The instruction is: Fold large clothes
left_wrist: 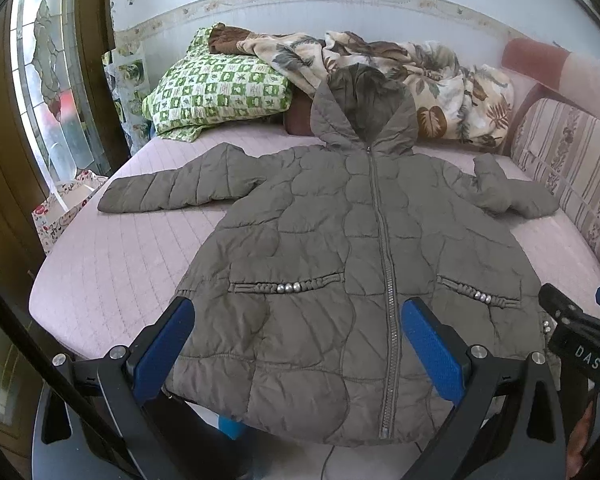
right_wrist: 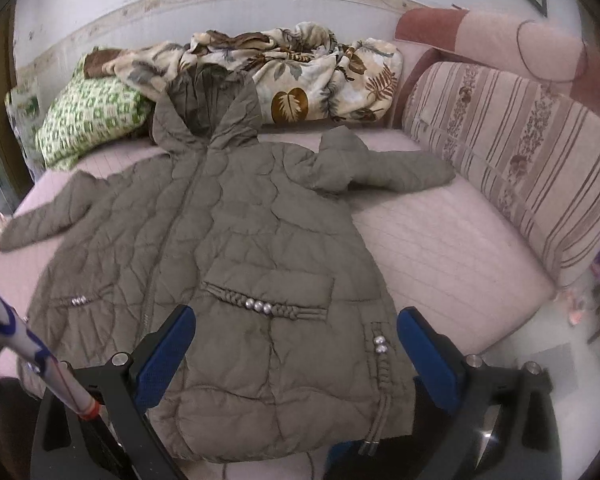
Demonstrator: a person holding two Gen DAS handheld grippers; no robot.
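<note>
The quilted olive jacket lies front-up and zipped on the pink bed, hood at the far end against the heaped leaf-print blanket, hem at the near edge and hanging a little over it. I judge it is laid out this way so that both sleeves and both sides can be reached from where I stand; no fold is made yet. The left sleeve stretches flat toward the left, while the right sleeve is bunched near the shoulder and points at the striped cushion.

My left claw is spread wide above the near hem, to the left of the zip, pinching nothing. My right claw is likewise spread, above the right pocket with its three pearl beads, and holds nothing. Both hang at the hem, I think, because the near corners are the handiest start.

A green checked pillow sits far left. The only writing I can read is "DAS", on the body of the right claw as it shows at the edge of the left view
</note>
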